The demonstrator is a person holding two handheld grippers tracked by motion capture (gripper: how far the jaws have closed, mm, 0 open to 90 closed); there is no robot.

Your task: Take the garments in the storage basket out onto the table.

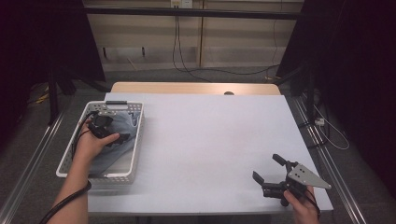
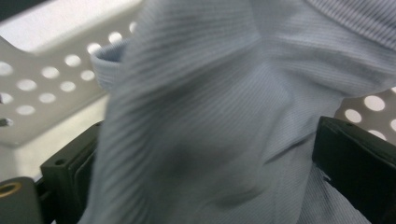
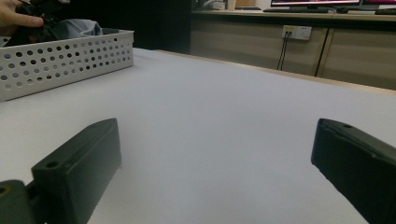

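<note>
Left tongs [image 1: 122,138] sit in the basket [image 1: 133,161], jaws apart around the blue cloth [image 2: 224,116] — not yet clamped. Right tongs [image 1: 271,173] wait spread over the surface [image 1: 210,135] — lifting out remains.

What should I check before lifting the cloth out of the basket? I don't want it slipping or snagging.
1. Pale blue cloth lies between the jaws of the left hand-held gripper: ok.
2. Jaws closed on the cloth: not ok, they stand wide apart.
3. Cloth free of the white perforated basket: cannot tell.
4. Right hand-held gripper open and away from the basket: ok.
5. Bare table surface beside the basket for laying the cloth: ok.
</note>
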